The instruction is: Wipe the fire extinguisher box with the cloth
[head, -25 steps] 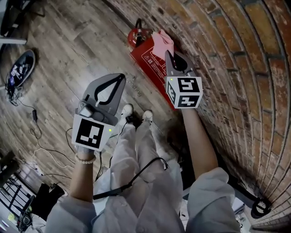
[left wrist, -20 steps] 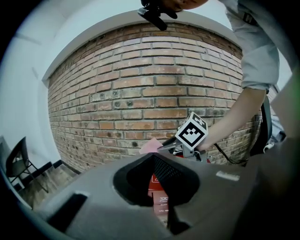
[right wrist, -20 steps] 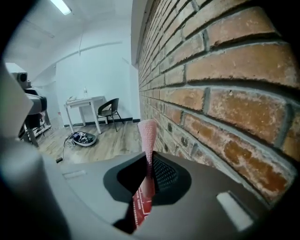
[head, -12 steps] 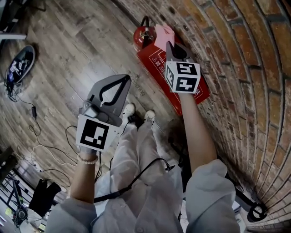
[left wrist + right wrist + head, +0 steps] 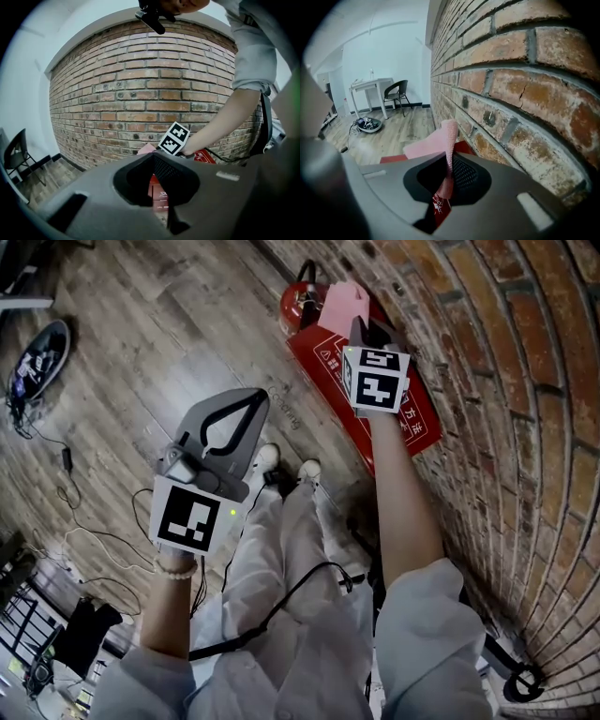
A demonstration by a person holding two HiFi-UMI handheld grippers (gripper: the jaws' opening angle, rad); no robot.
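The box [image 5: 413,420] lay on the floor [image 5: 159,324] along the foot of the brick wall [image 5: 525,381], with a red extinguisher [image 5: 302,304] just beyond its far end. The right hand-held gripper [image 5: 361,327] reached over that far end, jaws closed on the pink cloth [image 5: 342,304]. In its own view the cloth [image 5: 446,138] ran up between the pinched jaws and folded over above the box's red face [image 5: 393,159]. Whether the cloth touched the box was unclear. The left hand-held gripper [image 5: 247,401] hung over the floor, well apart from the box. Its jaws were together and held nothing.
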